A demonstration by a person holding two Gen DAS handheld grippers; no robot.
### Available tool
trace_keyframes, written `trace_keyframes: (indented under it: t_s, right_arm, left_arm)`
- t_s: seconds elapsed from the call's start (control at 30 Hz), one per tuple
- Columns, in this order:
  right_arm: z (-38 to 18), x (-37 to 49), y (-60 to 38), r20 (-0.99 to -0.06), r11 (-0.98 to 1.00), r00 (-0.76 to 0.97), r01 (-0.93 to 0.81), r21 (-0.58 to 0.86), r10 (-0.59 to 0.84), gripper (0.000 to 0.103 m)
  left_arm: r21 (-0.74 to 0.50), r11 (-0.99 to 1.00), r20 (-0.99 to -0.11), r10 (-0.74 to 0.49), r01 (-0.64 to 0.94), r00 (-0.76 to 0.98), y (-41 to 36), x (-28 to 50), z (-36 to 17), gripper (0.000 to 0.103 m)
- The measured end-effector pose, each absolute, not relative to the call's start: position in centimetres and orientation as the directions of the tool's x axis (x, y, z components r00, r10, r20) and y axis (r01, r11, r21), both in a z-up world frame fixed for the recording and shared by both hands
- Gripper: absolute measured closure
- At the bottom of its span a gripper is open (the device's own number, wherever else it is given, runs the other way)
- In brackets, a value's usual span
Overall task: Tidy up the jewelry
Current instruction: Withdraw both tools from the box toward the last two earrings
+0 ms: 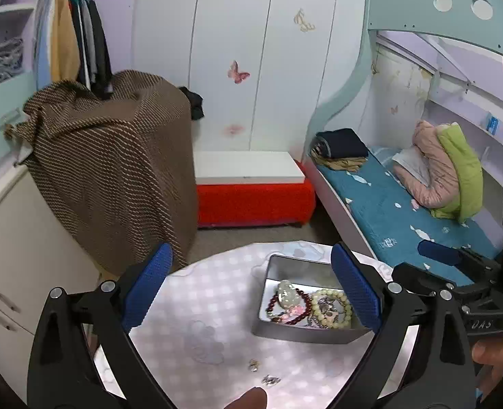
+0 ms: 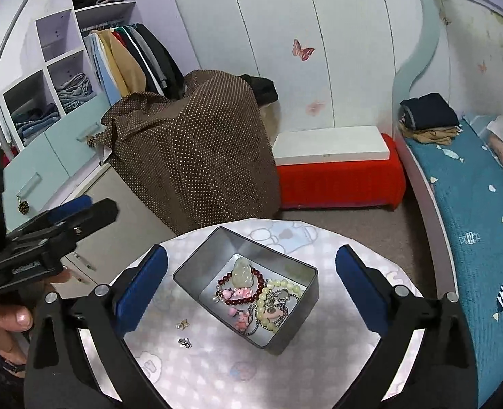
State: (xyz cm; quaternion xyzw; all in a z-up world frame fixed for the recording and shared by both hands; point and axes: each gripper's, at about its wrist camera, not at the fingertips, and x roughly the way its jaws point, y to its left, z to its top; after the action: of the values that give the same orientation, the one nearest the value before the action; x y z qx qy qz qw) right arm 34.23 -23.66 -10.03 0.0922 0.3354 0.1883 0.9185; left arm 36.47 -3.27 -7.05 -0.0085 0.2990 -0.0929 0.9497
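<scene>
1. The left claw (image 1: 251, 289) stands spread wide, its blue-padded fingers (image 1: 149, 286) apart with nothing between them; it hovers over the round counter with the pale checked, cartoon-printed cloth (image 1: 217, 306).
2. The right claw (image 2: 251, 286) is likewise spread wide and empty, its blue pads (image 2: 142, 289) flanking the view of the counter (image 2: 200, 368).
3. A grey rectangular metal tin (image 2: 295, 323) sits on the counter, open at the top. In the right wrist view it lies at the centre, turned at an angle; in the left wrist view the tin (image 1: 285, 332) lies at about 3 o'clock from the centre of the counter.
4. Inside the tin lie a dark red bead bracelet (image 2: 256, 288), a pale green bead bracelet (image 2: 268, 289), a pale jade-like carved pendant (image 2: 242, 271), pink charm pieces (image 2: 239, 293) and a silver chain (image 2: 282, 313), all tangled together and touching.
5. Two small metal trinkets stay outside the tin on the cloth: a gold-toned one (image 2: 182, 323) at about 9 o'clock from the tin and a silver one (image 2: 185, 342) just beside it, at about 8 o'clock.
6. In the left wrist view the same two trinkets show as the gold-toned one (image 1: 253, 364) and the silver one (image 1: 271, 380), at about 6 o'clock from the tin.
7. A person's hand (image 2: 9, 317) grips the left claw's handle at 9 o'clock in the right wrist view.
</scene>
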Motion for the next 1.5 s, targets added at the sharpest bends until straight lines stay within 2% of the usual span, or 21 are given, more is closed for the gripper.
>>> trace_keyframes:
  t_s: [0.37, 0.8, 1.1, 1.5]
  right_arm:
    - [-7.8, 31.2, -22.6, -0.541, 0.925, 0.751, -0.285, 0.252, 0.379, 0.008]
    - [-7.6, 26.8, -21.2, -0.532, 0.943, 0.778, -0.284, 0.175, 0.334, 0.008]
    - [-10.3, 24.5, -19.1, -0.581, 0.947, 0.753, -0.299, 0.117, 0.309, 0.008]
    - [-17.7, 26.8, -14.6, -0.721, 0.918, 0.613, -0.388, 0.082, 0.323, 0.008]
  left_arm:
    - [-0.037, 0.99, -0.508, -0.134, 0.133, 0.851, -1.8, 32.1, -4.9, 0.007]
    - [-0.048, 0.997, -0.503, -0.077, 0.061, 0.861, 1.1, 26.5, -5.9, 0.007]
    - [-0.047, 0.999, -0.543, -0.02, -0.007, 0.839, 3.4, 23.4, -9.2, 0.007]
    - [-0.061, 0.998, -0.62, -0.021, -0.022, 0.784, 4.3, 23.4, -13.5, 0.007]
